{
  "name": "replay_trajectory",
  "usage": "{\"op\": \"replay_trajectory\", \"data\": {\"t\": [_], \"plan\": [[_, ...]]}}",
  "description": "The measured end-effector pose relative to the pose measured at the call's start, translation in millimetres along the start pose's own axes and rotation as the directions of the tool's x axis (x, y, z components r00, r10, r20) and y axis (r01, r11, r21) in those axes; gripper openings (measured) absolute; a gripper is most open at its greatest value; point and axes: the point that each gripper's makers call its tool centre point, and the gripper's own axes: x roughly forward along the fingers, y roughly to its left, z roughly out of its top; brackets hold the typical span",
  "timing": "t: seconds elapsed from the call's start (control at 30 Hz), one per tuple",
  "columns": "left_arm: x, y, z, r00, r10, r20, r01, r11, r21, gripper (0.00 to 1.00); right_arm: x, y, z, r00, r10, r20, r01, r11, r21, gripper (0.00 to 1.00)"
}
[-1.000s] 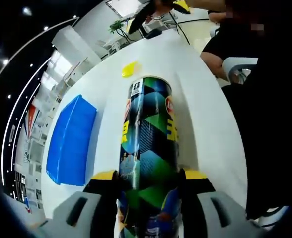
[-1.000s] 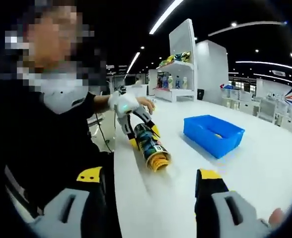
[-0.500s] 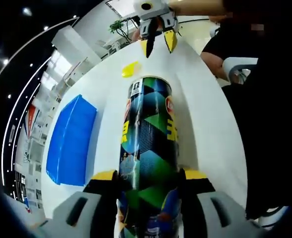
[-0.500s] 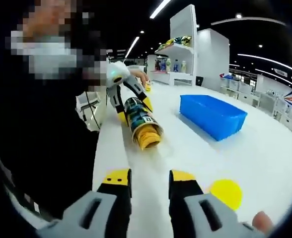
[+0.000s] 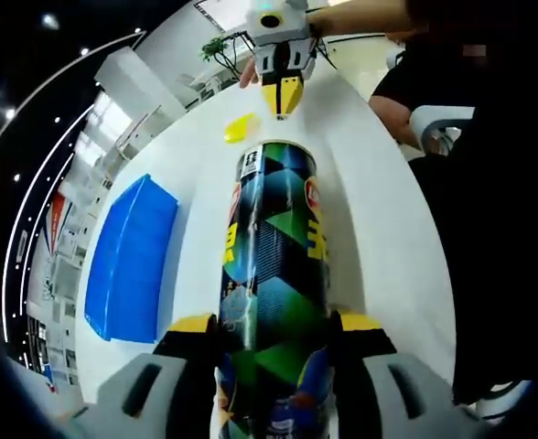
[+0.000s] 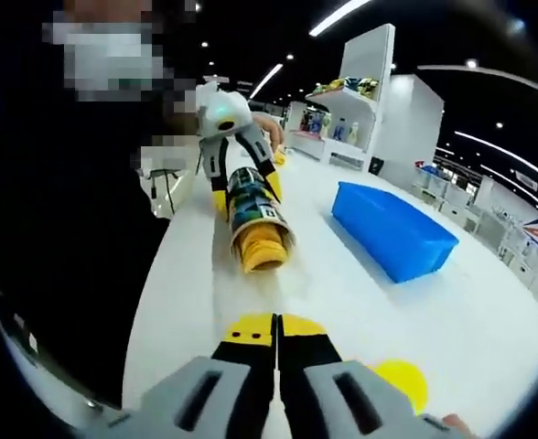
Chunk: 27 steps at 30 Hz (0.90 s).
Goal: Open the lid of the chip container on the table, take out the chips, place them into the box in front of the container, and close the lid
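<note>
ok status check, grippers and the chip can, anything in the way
Left gripper shut on chip can, lying on table, lid off, chips at mouth. Right gripper shut, empty. Yellow lid beside it. Blue box unobstructed.

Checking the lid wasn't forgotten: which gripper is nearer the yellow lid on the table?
Right. The right gripper hovers just beside the yellow lid; the left gripper is farther away, clamped on the chip container.

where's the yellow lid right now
The yellow lid lies flat on the white table, off the can. In the right gripper view it sits just right of the right gripper, nearer than the chip can.
</note>
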Motion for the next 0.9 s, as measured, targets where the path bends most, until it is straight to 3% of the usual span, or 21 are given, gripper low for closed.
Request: {"op": "replay_trajectory", "data": {"t": [0.23,0.33,0.9], "plan": [[0.4,0.6,-0.9,1.000,-0.002,-0.006,0.002,1.000,-0.005,0.50,10.1,1.5,-4.7,1.000,0.010,-0.015,-0.010,0.999,-0.036,0.01],[0.7,0.9,-1.0,1.000,-0.002,-0.008,0.002,1.000,-0.005,0.50,15.2,1.8,4.9,1.000,0.011,0.025,-0.011,1.000,-0.028,0.01],[0.8,1.4,-2.1,1.000,0.007,-0.009,-0.007,1.000,-0.011,0.50,69.4,9.1,31.9,0.991,0.072,0.115,-0.065,0.996,-0.058,0.01]]}}
